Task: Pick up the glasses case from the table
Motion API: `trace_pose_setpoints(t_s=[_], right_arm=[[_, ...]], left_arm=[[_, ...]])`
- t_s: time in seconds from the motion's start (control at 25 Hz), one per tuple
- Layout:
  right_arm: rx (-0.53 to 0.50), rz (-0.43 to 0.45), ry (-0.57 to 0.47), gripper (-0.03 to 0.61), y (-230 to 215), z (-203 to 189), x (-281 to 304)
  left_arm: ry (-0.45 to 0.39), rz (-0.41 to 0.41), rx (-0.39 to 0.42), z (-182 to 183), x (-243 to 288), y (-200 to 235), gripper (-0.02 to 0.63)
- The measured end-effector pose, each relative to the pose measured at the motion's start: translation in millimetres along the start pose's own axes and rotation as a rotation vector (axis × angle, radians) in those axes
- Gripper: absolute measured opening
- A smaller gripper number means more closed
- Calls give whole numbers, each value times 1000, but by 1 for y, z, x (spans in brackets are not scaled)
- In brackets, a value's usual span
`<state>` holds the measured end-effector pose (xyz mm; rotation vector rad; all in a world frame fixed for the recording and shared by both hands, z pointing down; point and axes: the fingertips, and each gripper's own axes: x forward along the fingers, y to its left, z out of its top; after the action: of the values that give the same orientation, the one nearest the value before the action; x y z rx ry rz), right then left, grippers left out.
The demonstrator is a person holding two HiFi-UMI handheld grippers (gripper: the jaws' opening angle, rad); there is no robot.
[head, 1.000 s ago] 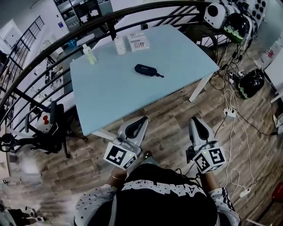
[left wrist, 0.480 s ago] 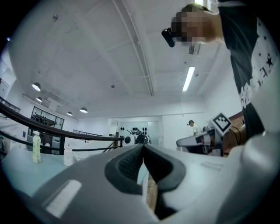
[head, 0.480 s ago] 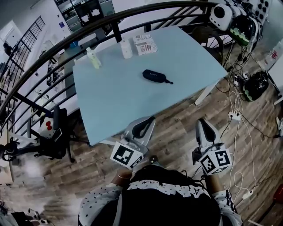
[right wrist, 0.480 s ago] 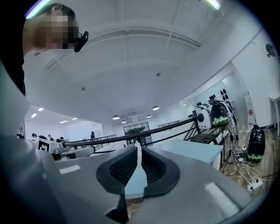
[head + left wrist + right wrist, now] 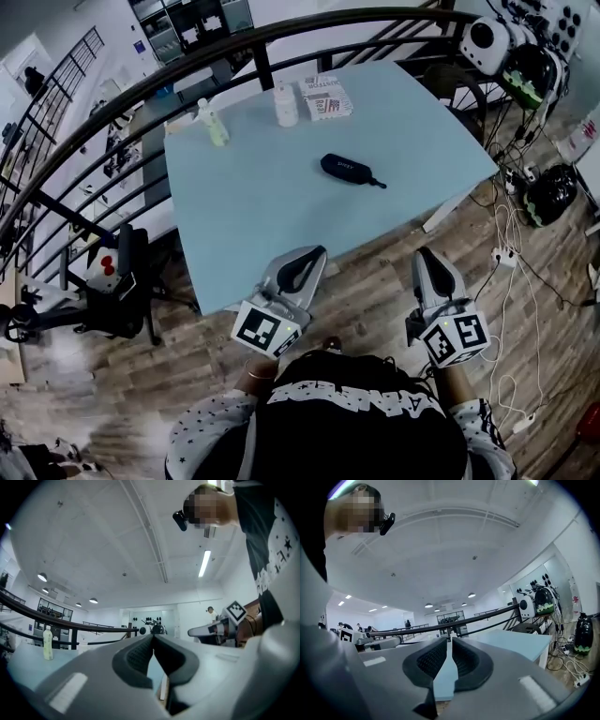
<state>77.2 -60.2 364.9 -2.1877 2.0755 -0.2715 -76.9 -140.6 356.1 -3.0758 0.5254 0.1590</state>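
Now the surface (image 5: pixel 272 206) sits lower and fuller in the head view than it did a second ago. The glasses case (image 5: pixel 349 170) has drifted with it from upper centre toward the middle of the frame. I read that as me closing in on the near edge: the approach is under way, but nothing has been reached yet.

My left tool (image 5: pixel 319 253) has its jaws pressed together at the tips with nothing between them, and it now just overlaps the near edge. My right tool (image 5: pixel 424 253) is all but closed, with only a thin slit between the jaws and nothing in it. It hangs over the wooden floor at lower right.

The case lies flat on the surface, above and between the two tools in the frame and well apart from both. Its small strap trails toward the right. Either tool would have to open before a grasp.
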Motion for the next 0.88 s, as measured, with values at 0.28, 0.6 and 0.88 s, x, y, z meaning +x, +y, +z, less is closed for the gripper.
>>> trace_pose_setpoints(t_s=[0.28,0.6,0.88], right_arm=[[-12,34,22,44,19,-6,20],[-21,38,55,46,6,-15,31],[-31,112,41,48,-4,-3,69]], left_arm=[[4,40,-24,-10,-15,23,0],[16,57,-34,-22,-12,27,0],[7,153,6,-12,-6,50,0]])
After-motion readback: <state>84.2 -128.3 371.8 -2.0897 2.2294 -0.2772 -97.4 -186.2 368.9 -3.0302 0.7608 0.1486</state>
